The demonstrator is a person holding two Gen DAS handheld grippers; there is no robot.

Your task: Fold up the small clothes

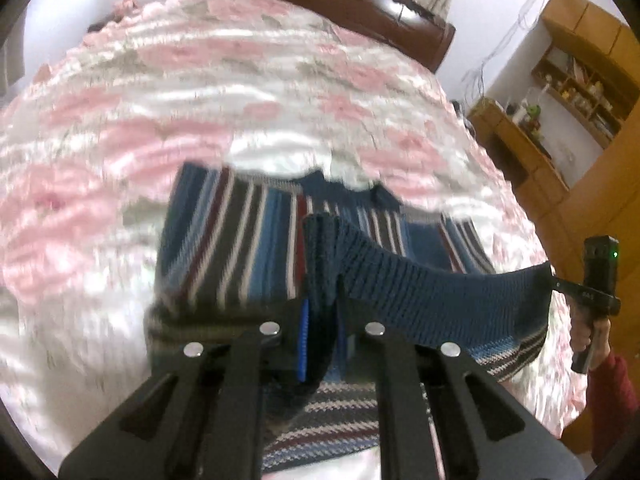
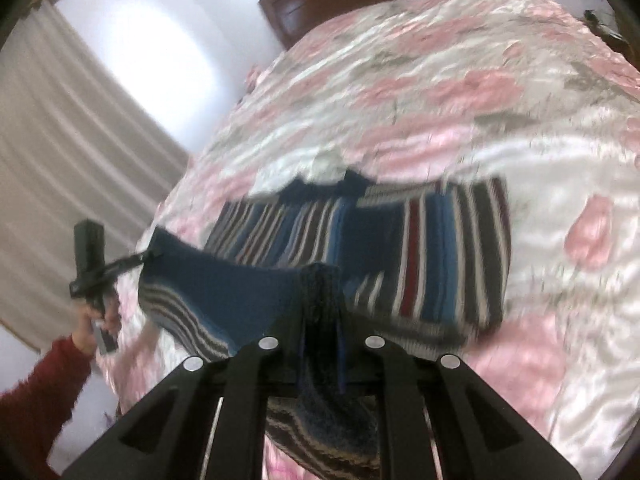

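A small knit sweater (image 1: 240, 240) with blue, grey, white and maroon stripes lies on the pink floral bedspread (image 1: 160, 100). Its blue ribbed hem (image 1: 440, 292) is lifted and stretched between both grippers. My left gripper (image 1: 320, 280) is shut on one end of the hem. My right gripper (image 1: 558, 284), held by a hand in a red sleeve, pinches the other end. In the right wrist view, my right gripper (image 2: 320, 304) is shut on the hem (image 2: 224, 288), and the left gripper (image 2: 142, 258) grips its far corner. The sweater (image 2: 440, 248) body rests flat beyond.
A dark wooden headboard (image 1: 360, 8) stands at the far end of the bed. Wooden shelves and a cabinet (image 1: 580, 92) stand off the bed's right side. A pale curtain (image 2: 60, 160) hangs off its left side. Bedspread (image 2: 480, 80) stretches beyond the sweater.
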